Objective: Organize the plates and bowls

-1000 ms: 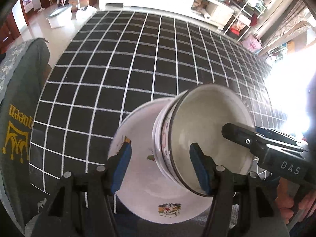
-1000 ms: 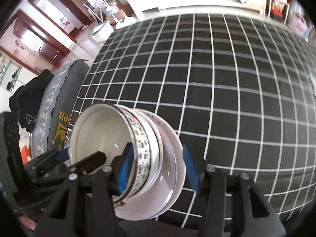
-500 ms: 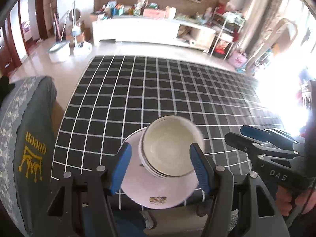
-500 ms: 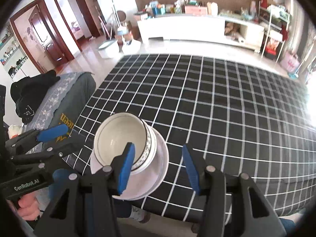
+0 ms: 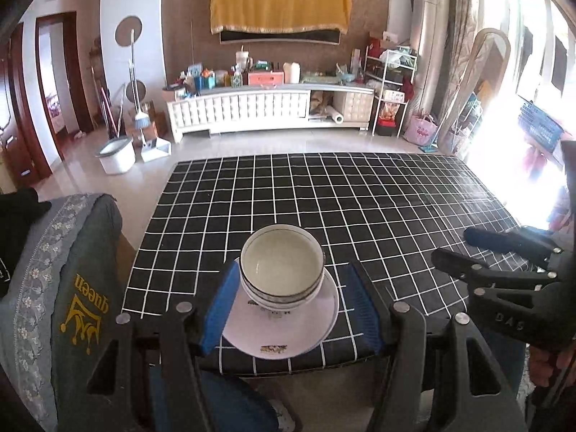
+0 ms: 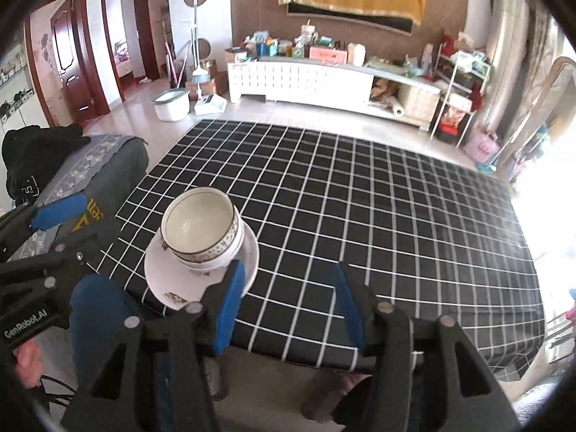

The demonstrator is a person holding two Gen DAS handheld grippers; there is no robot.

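Observation:
A stack of white bowls with patterned rims sits on a white plate at the near edge of the black checked table. The stack also shows in the right wrist view on the plate. My left gripper is open and empty, held back above the table's near edge with the stack seen between its fingers. My right gripper is open and empty, to the right of the stack. The right gripper also shows at the right of the left wrist view.
A grey chair back with yellow "queen" lettering stands left of the table. A white cabinet with clutter is across the room. A white bucket and brooms stand on the floor at the left.
Both grippers have pulled up and back from the stack. The bowls and plate now look smaller and stand alone on the table, and more of the room shows.

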